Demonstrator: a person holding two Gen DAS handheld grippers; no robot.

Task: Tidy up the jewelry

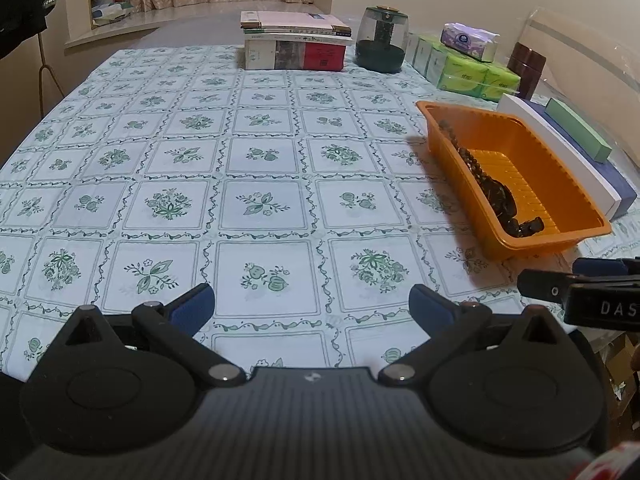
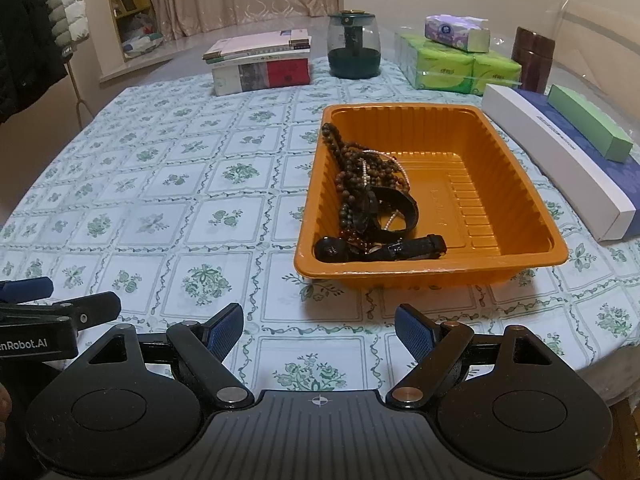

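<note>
Inside the orange tray [image 2: 520, 184], tangled jewelry [image 2: 368, 200] blurs together; both grippers' jaws stand apart, empty.

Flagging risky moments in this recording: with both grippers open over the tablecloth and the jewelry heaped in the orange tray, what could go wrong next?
The dark bead strands, black bands and a pale chain lie tangled, so pulling one may drag others out. The orange tray looks light; a tug by the right gripper could slide or tip it. The left gripper sits close beside, so they might collide.
</note>
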